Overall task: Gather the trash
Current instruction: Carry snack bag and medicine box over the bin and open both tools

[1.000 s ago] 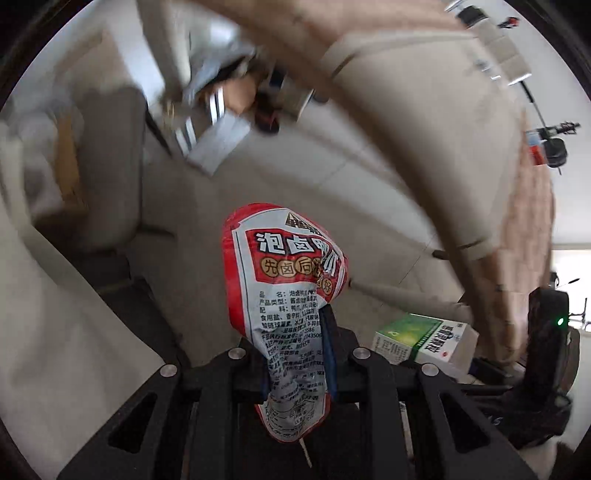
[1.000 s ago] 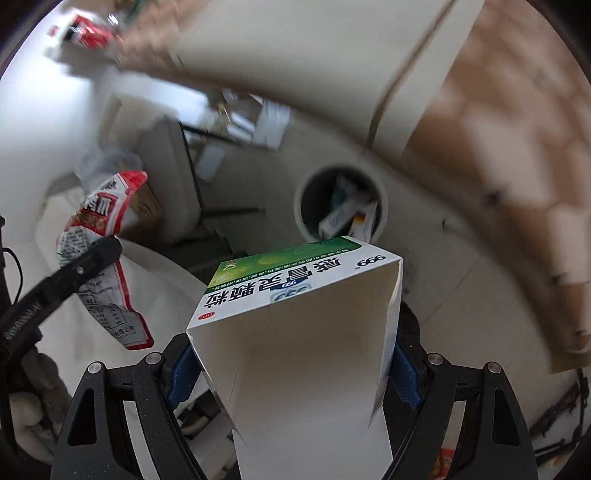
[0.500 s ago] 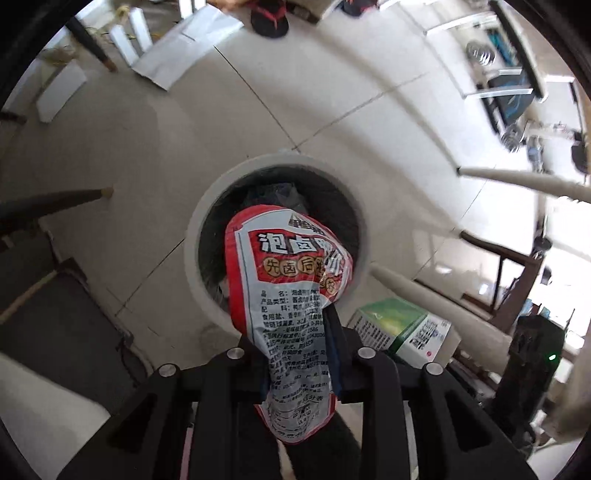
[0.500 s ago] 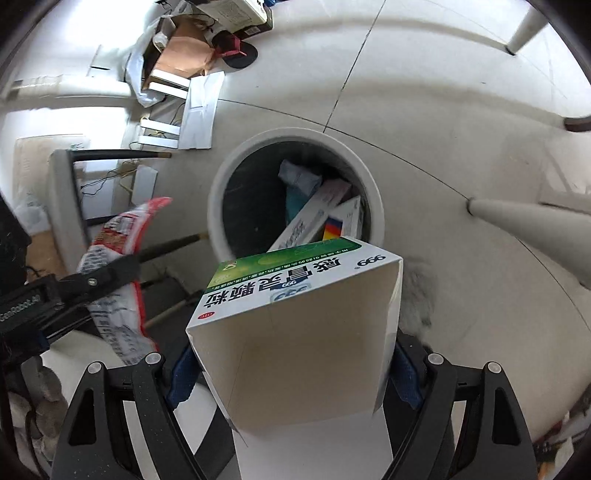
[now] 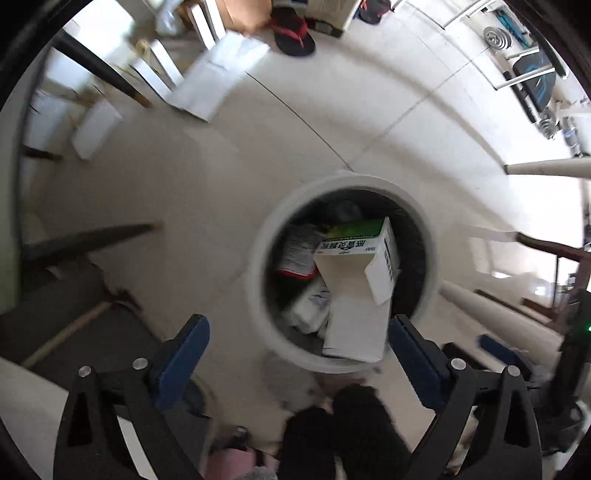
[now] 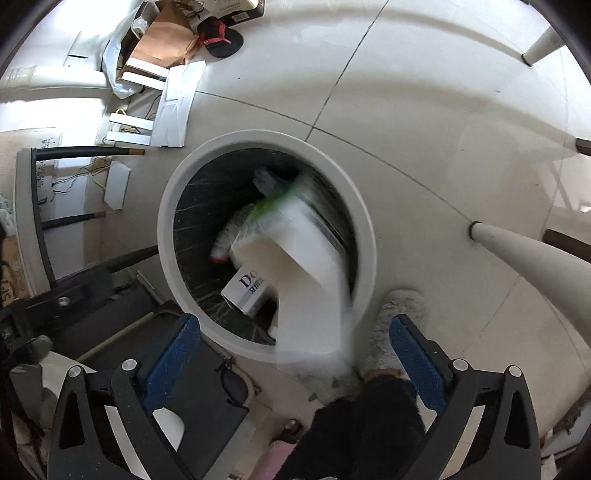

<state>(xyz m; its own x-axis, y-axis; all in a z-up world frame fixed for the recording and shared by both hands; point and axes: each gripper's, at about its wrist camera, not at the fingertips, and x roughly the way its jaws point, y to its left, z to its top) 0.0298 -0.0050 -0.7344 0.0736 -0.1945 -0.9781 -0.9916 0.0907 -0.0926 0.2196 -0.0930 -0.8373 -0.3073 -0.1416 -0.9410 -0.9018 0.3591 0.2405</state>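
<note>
A round white trash bin stands on the tiled floor below both grippers; it also shows in the right wrist view. The green and white medicine box lies partly inside it, blurred in the right wrist view. The red and white snack wrapper lies inside the bin beside the box. A white carton lies under them. My left gripper is open and empty above the bin's near rim. My right gripper is open and empty above the bin.
White table legs slant across the floor at right. Chair legs and a dark mat sit at left. Cardboard, white panels and a red slipper lie at the far side. The person's dark sleeve and slipper are near the bin.
Both grippers opened. The snack wrapper dropped from the left one and the medicine box from the right one, both into the bin.
</note>
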